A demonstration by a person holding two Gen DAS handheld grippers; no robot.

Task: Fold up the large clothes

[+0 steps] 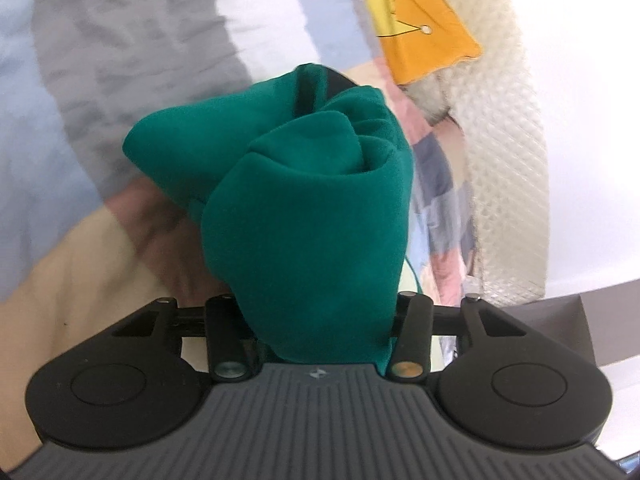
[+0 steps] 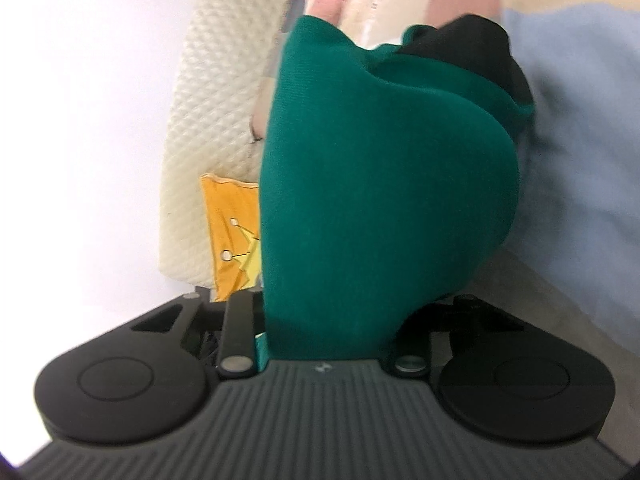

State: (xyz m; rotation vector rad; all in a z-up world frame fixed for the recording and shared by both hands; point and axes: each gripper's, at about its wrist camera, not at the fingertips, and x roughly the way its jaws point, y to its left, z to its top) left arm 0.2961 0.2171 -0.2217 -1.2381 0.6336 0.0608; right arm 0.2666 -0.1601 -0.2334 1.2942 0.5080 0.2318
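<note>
Left wrist view: I see the left gripper [image 1: 320, 320] clamped on a thick bunch of the green garment [image 1: 304, 208]. The cloth fills the gap between the two fingers, rises in rolled folds and hides the fingertips completely. Behind it lies a blurred patchwork bedspread [image 1: 72, 80] in grey, pale blue and tan. Up to the right I make out an orange pillow [image 1: 424, 28] with a yellow crown print, lying against a cream quilted blanket [image 1: 504, 160], with a white wall further right.

In the right wrist view, my right gripper [image 2: 328, 332] is likewise closed on the green garment [image 2: 380, 184]; the fabric bulges out between the fingers and covers their tips. At the top of the bundle a black part of the garment [image 2: 480, 48] shows, touching the green. To the left I see the same orange pillow [image 2: 228, 240], partly behind the cloth, and the cream quilted blanket [image 2: 216, 100] above it. The pale blue of the bedspread [image 2: 580, 140] shows on the right.

Both views are soft with blur, so I cannot tell what kind of garment it is.
</note>
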